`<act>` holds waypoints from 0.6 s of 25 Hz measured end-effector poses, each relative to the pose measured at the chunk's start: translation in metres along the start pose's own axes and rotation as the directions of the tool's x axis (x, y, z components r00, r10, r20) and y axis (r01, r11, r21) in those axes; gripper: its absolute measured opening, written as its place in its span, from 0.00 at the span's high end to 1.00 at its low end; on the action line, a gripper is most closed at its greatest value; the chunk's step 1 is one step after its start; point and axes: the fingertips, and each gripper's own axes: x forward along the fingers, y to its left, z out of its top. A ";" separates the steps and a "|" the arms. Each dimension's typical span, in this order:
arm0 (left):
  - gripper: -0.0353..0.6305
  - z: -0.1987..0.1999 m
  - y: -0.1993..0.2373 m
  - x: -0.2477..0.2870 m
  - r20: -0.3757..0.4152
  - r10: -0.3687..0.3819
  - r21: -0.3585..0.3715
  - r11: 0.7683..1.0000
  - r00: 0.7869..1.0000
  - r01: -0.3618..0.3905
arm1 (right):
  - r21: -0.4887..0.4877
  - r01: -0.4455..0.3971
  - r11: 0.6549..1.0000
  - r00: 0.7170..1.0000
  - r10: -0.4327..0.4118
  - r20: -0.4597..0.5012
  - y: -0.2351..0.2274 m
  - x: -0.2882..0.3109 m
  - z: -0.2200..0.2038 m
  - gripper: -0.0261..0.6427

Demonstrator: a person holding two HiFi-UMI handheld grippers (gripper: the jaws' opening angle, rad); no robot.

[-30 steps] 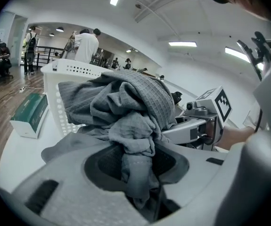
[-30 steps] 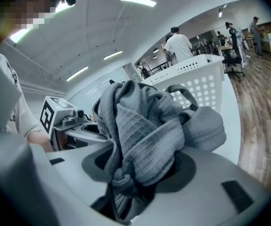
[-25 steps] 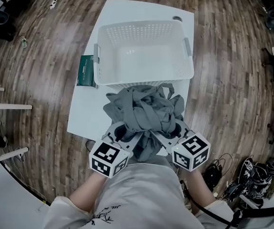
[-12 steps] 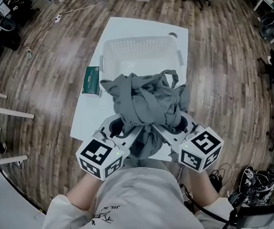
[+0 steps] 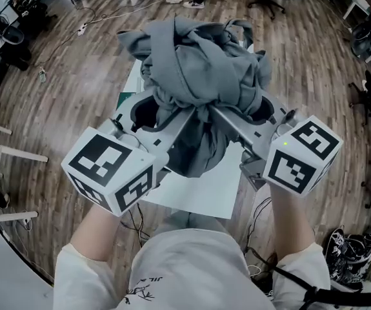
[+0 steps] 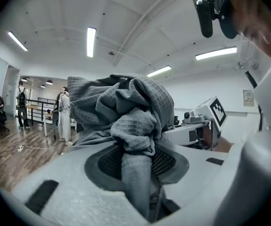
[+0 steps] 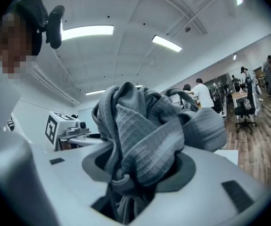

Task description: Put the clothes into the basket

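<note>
Head view: left claw [image 5: 175, 120], right claw [image 5: 227, 118] partly closed, pinching grey clothes [image 5: 195, 63], seemingly above table [image 5: 204, 196].

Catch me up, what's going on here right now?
A person holds a claw in each hand. The left claw and the right claw are both shut on one bundle of grey waffle-knit clothes, pinching its lower folds. The bundle is raised in the air in front of the person, above the white table. The basket is not in sight in any view.
</note>
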 end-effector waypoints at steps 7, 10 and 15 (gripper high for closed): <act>0.73 0.064 0.005 0.002 0.113 0.001 0.097 0.995 0.994 -0.012 | -0.138 -0.002 0.990 0.995 0.016 0.102 0.005 0.000 0.065 0.65; 0.73 0.108 0.012 0.012 0.137 0.005 0.143 0.989 0.990 -0.024 | -0.172 -0.017 0.985 0.989 0.042 0.141 -0.001 0.003 0.110 0.65; 0.73 0.090 0.028 0.026 0.172 0.006 0.152 0.988 0.985 -0.033 | -0.177 -0.021 0.984 0.987 0.048 0.150 -0.018 0.018 0.093 0.65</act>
